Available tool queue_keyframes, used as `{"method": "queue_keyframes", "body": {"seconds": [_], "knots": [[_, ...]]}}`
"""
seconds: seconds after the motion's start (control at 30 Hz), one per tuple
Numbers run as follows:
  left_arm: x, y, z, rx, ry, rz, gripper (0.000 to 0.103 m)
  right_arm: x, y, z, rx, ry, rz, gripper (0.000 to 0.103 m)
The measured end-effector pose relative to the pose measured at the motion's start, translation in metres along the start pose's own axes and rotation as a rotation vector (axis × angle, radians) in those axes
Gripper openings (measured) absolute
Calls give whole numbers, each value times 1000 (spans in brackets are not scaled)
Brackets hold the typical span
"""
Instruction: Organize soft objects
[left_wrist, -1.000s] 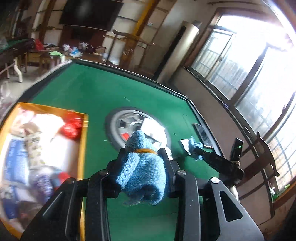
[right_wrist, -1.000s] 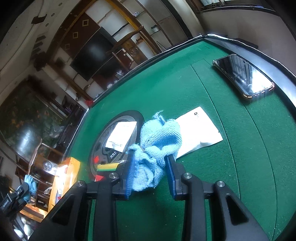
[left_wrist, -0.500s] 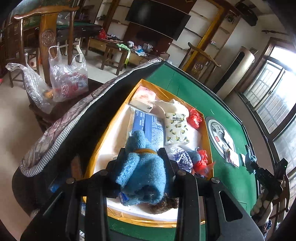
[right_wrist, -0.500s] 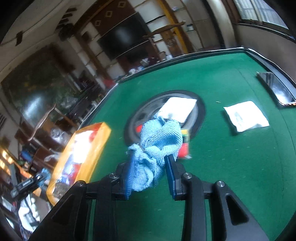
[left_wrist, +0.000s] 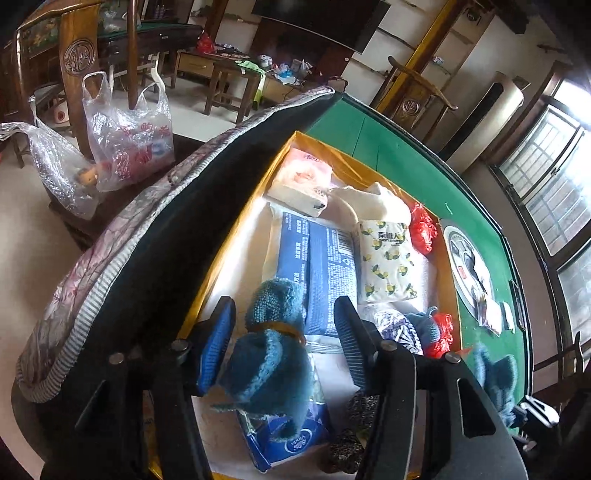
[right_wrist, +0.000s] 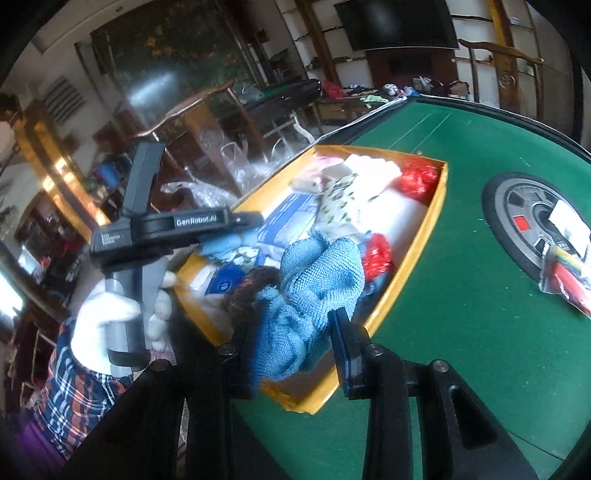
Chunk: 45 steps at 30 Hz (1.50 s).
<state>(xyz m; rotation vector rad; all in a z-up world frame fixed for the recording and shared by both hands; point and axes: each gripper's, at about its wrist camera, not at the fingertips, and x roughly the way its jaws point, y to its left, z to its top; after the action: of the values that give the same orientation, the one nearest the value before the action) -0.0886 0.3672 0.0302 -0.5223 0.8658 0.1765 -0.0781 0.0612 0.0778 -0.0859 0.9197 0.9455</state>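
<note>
A yellow box on the green table holds several soft things: tissue packs, red bags, a blue pack. My left gripper hangs over the box's near end with its jaws spread wide. A rolled blue towel with a rubber band sits between them, touching neither pad, above the blue pack. My right gripper is over the box's near corner, its jaws parted around a light blue cloth that hangs between them. The left tool shows in the right wrist view.
A round grey-and-black disc with small packets on it lies on the green felt right of the box. Beyond the table's dark padded edge are plastic bags and wooden chairs.
Both grippers swung from the table's middle to over the box. The left jaws opened and let go of the rolled towel. The right jaws have widened around the light blue cloth.
</note>
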Motion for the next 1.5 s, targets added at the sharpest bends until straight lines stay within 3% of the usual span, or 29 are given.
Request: {"method": "queue_keyframes", "body": {"seconds": [0.2, 0.3, 0.4, 0.6, 0.83, 1.13, 1.5], "knots": [[-38, -7, -5, 2, -99, -43, 57, 40, 30, -11, -65, 85, -113, 28], [-61, -13, -9, 16, -182, -23, 69, 57, 36, -16, -109, 161, -181, 29], [-77, -23, -15, 66, -248, 37, 73, 52, 40, -16, -153, 151, -211, 32], [-89, -46, -25, 162, -342, 180, 77, 11, 39, -10, -164, 54, -196, 54], [-93, -65, -36, 203, -376, 254, 77, -31, 15, -15, -88, -55, -217, 56], [-102, -97, -55, 256, -418, 347, 82, -41, -27, -35, 40, -72, -253, 56], [-116, -121, -67, 276, -476, 379, 83, -55, -43, -48, 72, -108, -233, 56]]}}
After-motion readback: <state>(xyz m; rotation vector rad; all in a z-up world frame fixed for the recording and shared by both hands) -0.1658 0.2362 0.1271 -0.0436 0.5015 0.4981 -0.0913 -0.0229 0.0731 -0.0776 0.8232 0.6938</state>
